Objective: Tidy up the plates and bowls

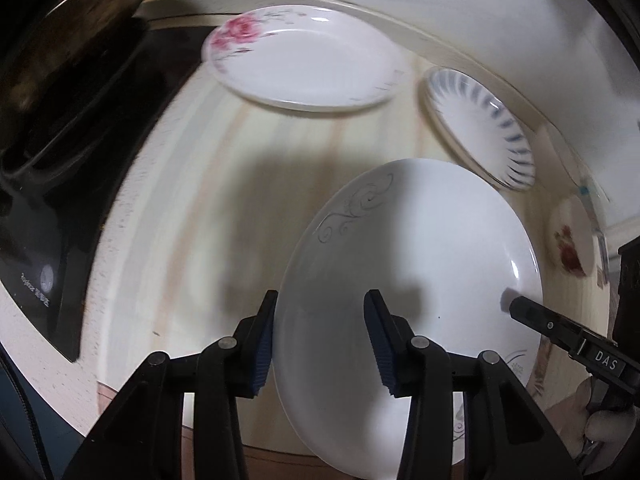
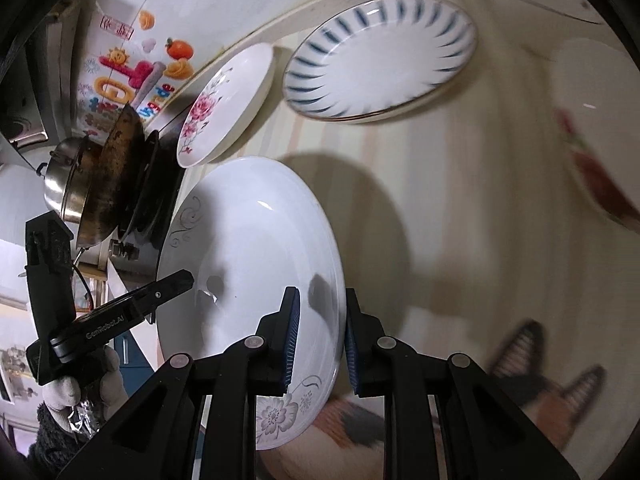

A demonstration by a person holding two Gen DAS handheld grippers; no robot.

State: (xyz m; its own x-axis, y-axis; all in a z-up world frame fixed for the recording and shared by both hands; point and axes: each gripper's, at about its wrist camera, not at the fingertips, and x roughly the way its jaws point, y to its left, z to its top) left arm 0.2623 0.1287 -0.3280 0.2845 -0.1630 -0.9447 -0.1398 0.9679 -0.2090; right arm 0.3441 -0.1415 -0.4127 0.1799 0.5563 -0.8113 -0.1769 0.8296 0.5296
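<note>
A white plate with grey scroll and flower pattern (image 1: pixel 408 276) is held in the air over the counter by both grippers. My left gripper (image 1: pixel 320 344) straddles its left rim, jaws wide, so the grip is unclear. My right gripper (image 2: pixel 322 340) pinches the opposite rim of this plate (image 2: pixel 248 264); its fingertip also shows in the left wrist view (image 1: pixel 532 312). A pink-flower plate (image 1: pixel 300 56) (image 2: pixel 224 108) and a blue-striped plate (image 1: pixel 480 124) (image 2: pixel 380 56) lie on the counter beyond. A red-flower plate (image 1: pixel 570 240) (image 2: pixel 600 128) lies at the right.
A black stove (image 1: pixel 60 200) with a dark wok (image 2: pixel 116 168) and a steel pot (image 2: pixel 64 176) stands at the left. The pale wooden counter (image 1: pixel 200 200) meets a white wall (image 1: pixel 480 8) behind. Slippers on the floor (image 2: pixel 532 360) show below the counter edge.
</note>
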